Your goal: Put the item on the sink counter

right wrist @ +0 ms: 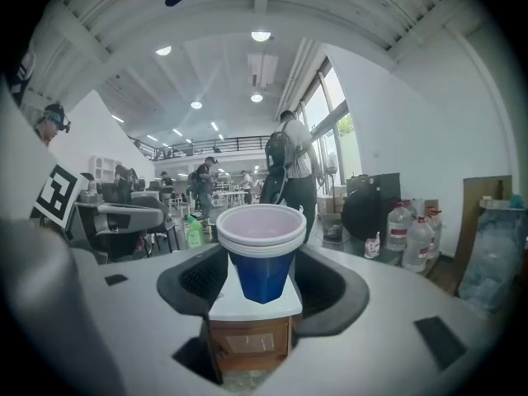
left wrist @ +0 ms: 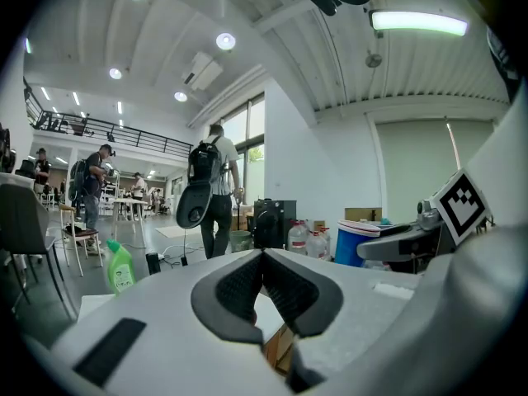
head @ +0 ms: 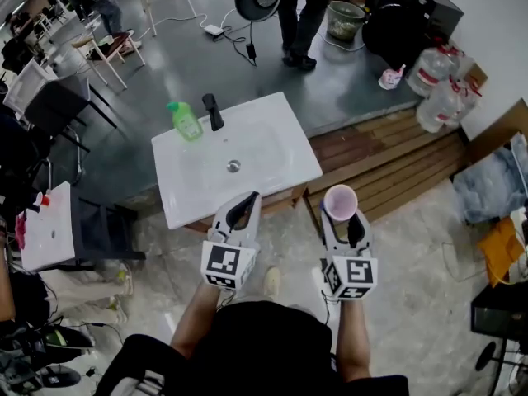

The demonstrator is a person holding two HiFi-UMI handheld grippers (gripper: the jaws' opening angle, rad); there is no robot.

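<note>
A blue cup with a white rim and pink inside (head: 340,200) stands upright between the jaws of my right gripper (head: 341,213), which is shut on it. In the right gripper view the cup (right wrist: 261,252) fills the gap of the right gripper (right wrist: 262,280), above a white slab on a wooden box. The white sink counter (head: 280,115) lies ahead and to the left, with a black faucet (head: 213,111) and a green bottle (head: 185,120) at its back. My left gripper (head: 244,206) hovers over the sink's near edge, shut and empty, its pads (left wrist: 285,291) meeting.
Large water jugs (head: 437,85) and a black case (head: 411,11) stand at the far right beyond a wooden platform (head: 396,159). A small white table (head: 49,229) and chairs (head: 49,97) are at the left. A person (head: 301,15) stands far ahead near a floor cable.
</note>
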